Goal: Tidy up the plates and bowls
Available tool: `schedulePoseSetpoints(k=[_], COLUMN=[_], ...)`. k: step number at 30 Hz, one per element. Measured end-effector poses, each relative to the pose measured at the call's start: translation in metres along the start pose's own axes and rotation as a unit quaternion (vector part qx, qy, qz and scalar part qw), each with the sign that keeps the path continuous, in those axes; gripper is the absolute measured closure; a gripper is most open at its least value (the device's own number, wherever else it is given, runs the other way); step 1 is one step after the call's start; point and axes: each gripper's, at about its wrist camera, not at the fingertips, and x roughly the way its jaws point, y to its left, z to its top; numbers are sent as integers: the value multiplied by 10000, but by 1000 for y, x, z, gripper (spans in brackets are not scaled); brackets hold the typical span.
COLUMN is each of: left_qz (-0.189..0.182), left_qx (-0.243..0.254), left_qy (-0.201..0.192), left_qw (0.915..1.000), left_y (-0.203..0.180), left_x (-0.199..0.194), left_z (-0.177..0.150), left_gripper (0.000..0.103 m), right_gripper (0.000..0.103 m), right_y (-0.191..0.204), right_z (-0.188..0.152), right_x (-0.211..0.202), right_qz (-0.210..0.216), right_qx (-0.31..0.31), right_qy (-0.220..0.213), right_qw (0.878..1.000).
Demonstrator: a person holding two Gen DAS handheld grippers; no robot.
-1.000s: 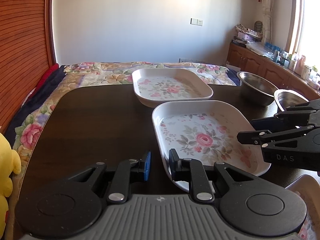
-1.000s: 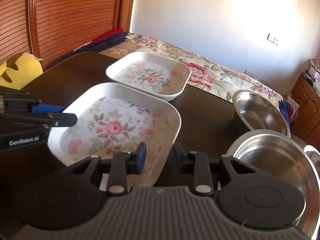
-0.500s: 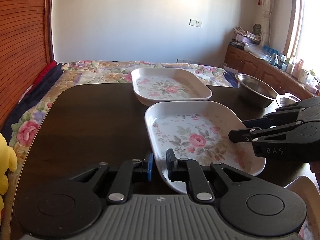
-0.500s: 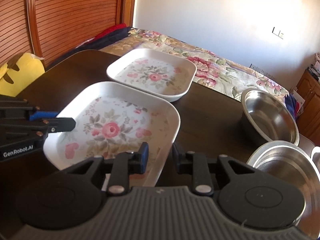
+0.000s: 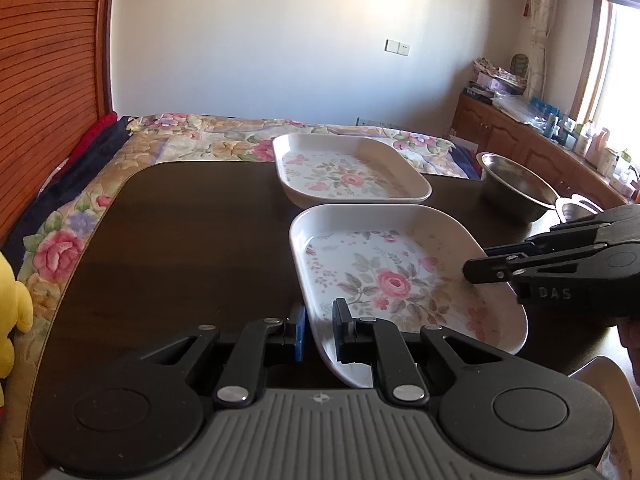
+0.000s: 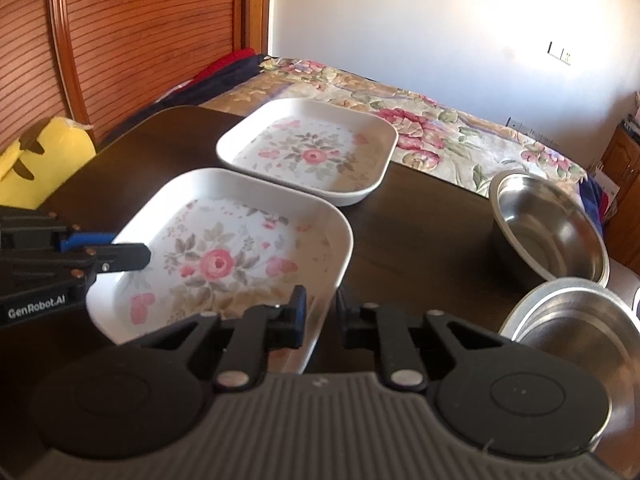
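A white square plate with a rose print is held above the dark table between both grippers. My left gripper is shut on its left rim; it also shows in the right wrist view. My right gripper is shut on the opposite rim; it also shows in the left wrist view. A second, matching plate sits on the table just beyond the held one. Two steel bowls stand to the right.
The dark wooden table borders a bed with a floral cover behind it. A yellow plush toy sits at the left edge. A wooden cabinet with clutter runs along the right wall.
Both grippers have carried the near plate forward towards the far plate. The gap between the two plates has closed to a narrow strip. The grip is unchanged.
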Motion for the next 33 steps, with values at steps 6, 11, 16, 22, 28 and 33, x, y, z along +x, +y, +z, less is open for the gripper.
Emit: schedulePoseSetpoints(k=[6,11,16,22,28,33], left_qz=[-6,-21,-46,-87,-166,-264], left_qx=[-114,-144,-138,-75,-4,46], left_qy=[13,-71,-172,-332,-449,-464], left_qw=[9999,9999,9997,9994,9989,9986], left_y=[3,2,-2,-14,-32,-46], left_x=[-6,-15,-30,-53,-75,-89], left_z=[-1,0,-1,-4,-13,-24], left_gripper=[88,88,88,88,88,88], right_gripper=[89,89,89,89,89,89], right_y=[4,2,0,-2,-7,-12], right_z=[-1,-1,-4,-13,-27,-46], right_x=[-7,-15,-30,-52,-77,-96], right_qz=[102,168,217,204,171,141], right_qx=[17,69,97,110,144,223], right_qy=[-100,-214,-343,-492,-615,-699], right_qw=[9999,9996,9991,9985,9979,9972])
